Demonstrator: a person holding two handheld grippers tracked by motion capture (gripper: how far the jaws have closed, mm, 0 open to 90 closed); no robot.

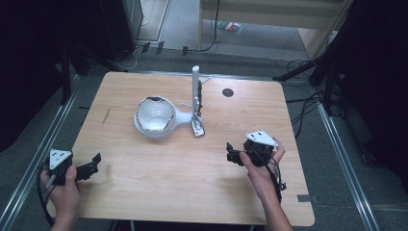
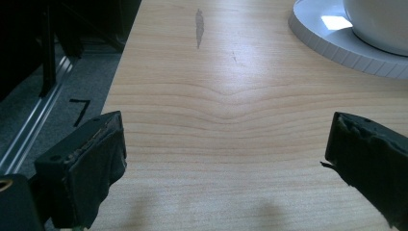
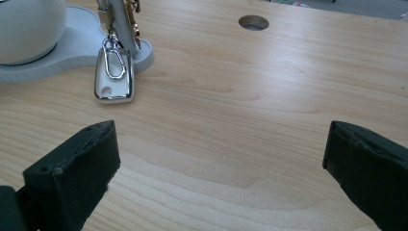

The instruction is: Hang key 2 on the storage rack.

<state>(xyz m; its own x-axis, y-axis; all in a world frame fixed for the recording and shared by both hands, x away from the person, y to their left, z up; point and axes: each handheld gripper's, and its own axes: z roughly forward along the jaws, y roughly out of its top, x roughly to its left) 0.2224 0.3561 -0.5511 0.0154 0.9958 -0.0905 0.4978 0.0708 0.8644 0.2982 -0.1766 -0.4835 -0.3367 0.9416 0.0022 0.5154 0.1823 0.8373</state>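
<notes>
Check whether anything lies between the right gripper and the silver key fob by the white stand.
Nothing visible does. Only bare table lies between the open right gripper and the key fob, which hangs against the stand with its lower end on the table.

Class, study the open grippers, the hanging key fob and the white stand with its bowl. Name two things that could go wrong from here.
1. The silver key fob hangs from the white upright post and rests against the table; tugging it with the right hand-held gripper might tip or drag the white stand base.
2. The glossy round bowl sits on that base, so it could shift too.
</notes>
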